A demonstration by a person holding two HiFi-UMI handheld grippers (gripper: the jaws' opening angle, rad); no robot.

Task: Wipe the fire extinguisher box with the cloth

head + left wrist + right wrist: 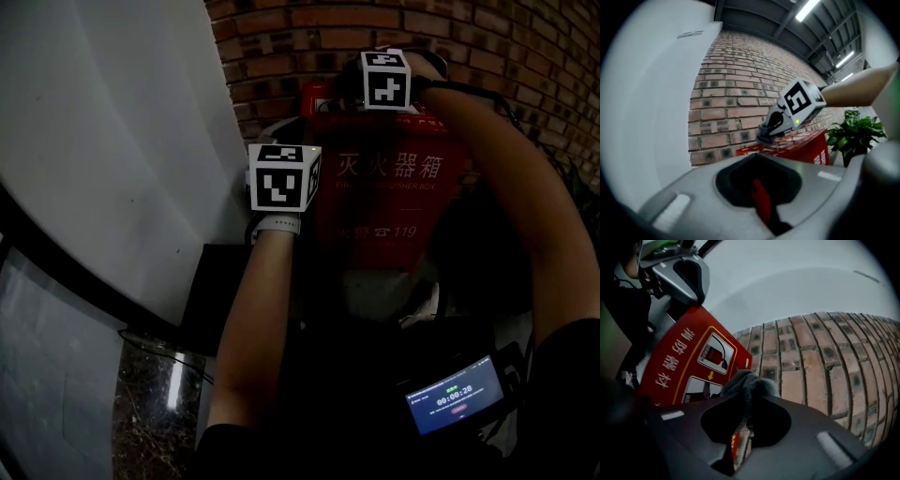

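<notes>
The red fire extinguisher box point(394, 187) with white Chinese characters stands against the brick wall. In the left gripper view, my right gripper point(797, 105) presses a grey cloth point(766, 136) onto the box's top point(801, 147). The right gripper view shows my right gripper point(747, 394) shut on the bunched cloth point(750, 385), with the box's labelled face point(689, 362) just beyond it. In the head view its marker cube point(386, 80) sits over the box's top edge. My left gripper point(284, 176) hovers at the box's left side; its jaws point(757, 157) look shut and hold nothing.
A brick wall point(736, 93) runs behind the box, and a white curved wall point(112, 141) fills the left. A green plant point(855, 136) stands to the box's right. A dark box point(211, 291) sits low on the left. A small lit screen point(455, 394) hangs at my waist.
</notes>
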